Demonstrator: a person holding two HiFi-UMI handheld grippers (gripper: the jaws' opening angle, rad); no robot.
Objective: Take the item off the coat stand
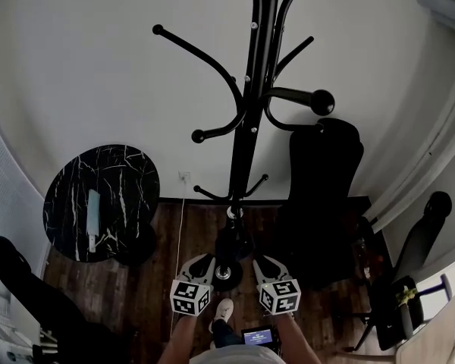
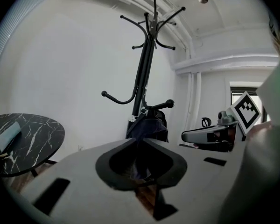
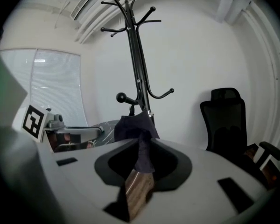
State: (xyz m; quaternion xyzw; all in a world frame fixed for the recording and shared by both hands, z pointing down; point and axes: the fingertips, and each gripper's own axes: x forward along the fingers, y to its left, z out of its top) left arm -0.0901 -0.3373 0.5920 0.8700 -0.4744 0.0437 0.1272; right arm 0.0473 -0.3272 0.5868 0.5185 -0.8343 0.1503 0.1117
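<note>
A black coat stand rises in front of me. A dark cloth item hangs low on it, below a knobbed hook. Both grippers are held side by side at this cloth. In the right gripper view my right gripper stands slightly open, and a strip of the cloth hangs down between its jaws. In the left gripper view the cloth sits right at the tips of my left gripper, whose jaws look closed on its edge. From the head view the left gripper and the right gripper flank the dark cloth.
A round black marble table with a pale object on it stands to the left of the stand. A black office chair is at the right, against the white wall. The floor is dark wood. More chairs stand at the far right.
</note>
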